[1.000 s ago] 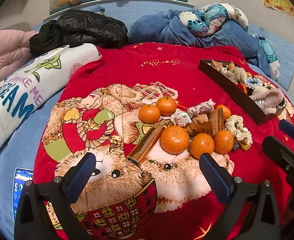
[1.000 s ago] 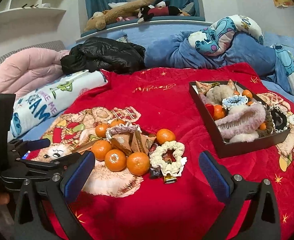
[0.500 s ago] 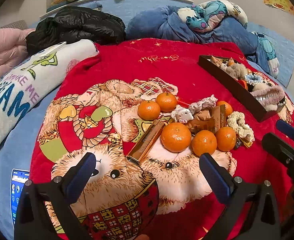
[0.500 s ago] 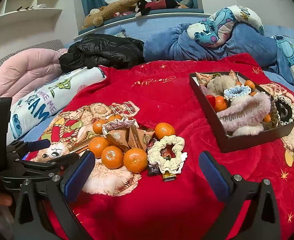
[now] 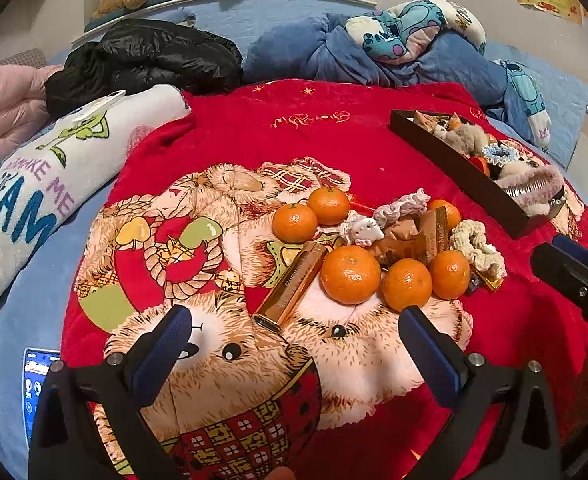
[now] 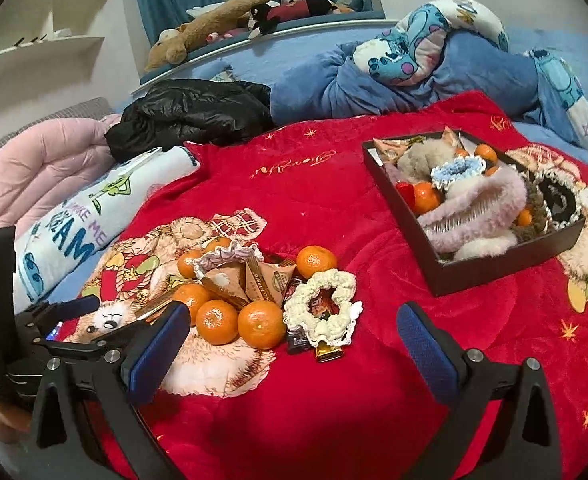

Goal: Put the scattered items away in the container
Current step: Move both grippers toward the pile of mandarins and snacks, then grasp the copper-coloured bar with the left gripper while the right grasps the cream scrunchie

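Orange pile: round orange mandarins (image 5: 350, 274) are lying clustered with a gold rectangular wrapped bar (image 5: 292, 285), brown triangular snack packets (image 6: 250, 280), a cream crocheted scrunchie (image 6: 321, 307) and a lilac frilled scrunchie (image 5: 402, 207) near the middle of the red plush bear-print blanket (image 5: 334, 144).

Change: both cameras are drawing closer to the pile than a second ago; nothing in it is shifting.

Left hand-held gripper (image 5: 294, 350): hanging open and empty, its jaws framing the blanket just short of the gold bar.

Right hand-held gripper (image 6: 294, 346): also spread wide, holding nothing, facing the cream scrunchie.

Container: the dark rectangular cardboard tray (image 6: 494, 272) is sitting toward the blanket's right edge, already holding a pink fluffy hair comb (image 6: 478, 216), mandarins and scrunchies.

Meaning: an approach seems to be under way; no pick is made yet, and most of the pile is waiting.

Surface: the blanket is covering a blue bed (image 5: 26, 304).

Room: a black puffer jacket (image 5: 146, 56), a white printed pillow (image 5: 34, 184) and plush toys (image 6: 222, 16) are sitting beyond.
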Tool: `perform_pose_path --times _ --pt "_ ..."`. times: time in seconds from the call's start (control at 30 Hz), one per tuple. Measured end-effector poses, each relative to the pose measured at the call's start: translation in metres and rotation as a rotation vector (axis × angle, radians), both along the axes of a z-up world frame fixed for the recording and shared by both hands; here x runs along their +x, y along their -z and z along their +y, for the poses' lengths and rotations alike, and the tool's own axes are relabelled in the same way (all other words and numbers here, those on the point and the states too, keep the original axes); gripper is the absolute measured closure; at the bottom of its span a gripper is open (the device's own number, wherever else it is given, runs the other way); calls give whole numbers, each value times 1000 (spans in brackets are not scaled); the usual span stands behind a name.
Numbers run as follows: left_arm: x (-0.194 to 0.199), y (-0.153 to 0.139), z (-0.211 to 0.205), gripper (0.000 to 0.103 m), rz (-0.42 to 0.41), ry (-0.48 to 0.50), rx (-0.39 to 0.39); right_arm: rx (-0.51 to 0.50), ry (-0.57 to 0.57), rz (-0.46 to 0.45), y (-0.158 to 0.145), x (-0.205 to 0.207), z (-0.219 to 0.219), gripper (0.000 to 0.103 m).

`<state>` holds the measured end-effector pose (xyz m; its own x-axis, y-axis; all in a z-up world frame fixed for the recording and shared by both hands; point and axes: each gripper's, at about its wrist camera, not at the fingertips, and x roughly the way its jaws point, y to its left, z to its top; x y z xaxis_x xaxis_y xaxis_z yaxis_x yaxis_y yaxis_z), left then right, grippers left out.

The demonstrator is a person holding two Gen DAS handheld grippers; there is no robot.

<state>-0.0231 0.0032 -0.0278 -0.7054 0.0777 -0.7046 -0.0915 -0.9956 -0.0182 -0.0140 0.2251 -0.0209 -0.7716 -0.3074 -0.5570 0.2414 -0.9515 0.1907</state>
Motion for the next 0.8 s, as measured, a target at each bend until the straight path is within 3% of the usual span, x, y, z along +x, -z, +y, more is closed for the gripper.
perform_pose_path --times 0.23,0.5,0.7,0.8 --pt "-1 3 4 0 -1 7 -62 -49 -10 -31 2 -3 7 3" --pt "-9 9 3 0 -11 32 -133 -12 23 -41 4 -4 5 4" --pt "-32 18 1 0 -52 44 -121 -3 27 -53 8 -8 6 13" --pt "-41 27 3 8 -92 57 -125 -5 20 -57 10 -9 5 19"
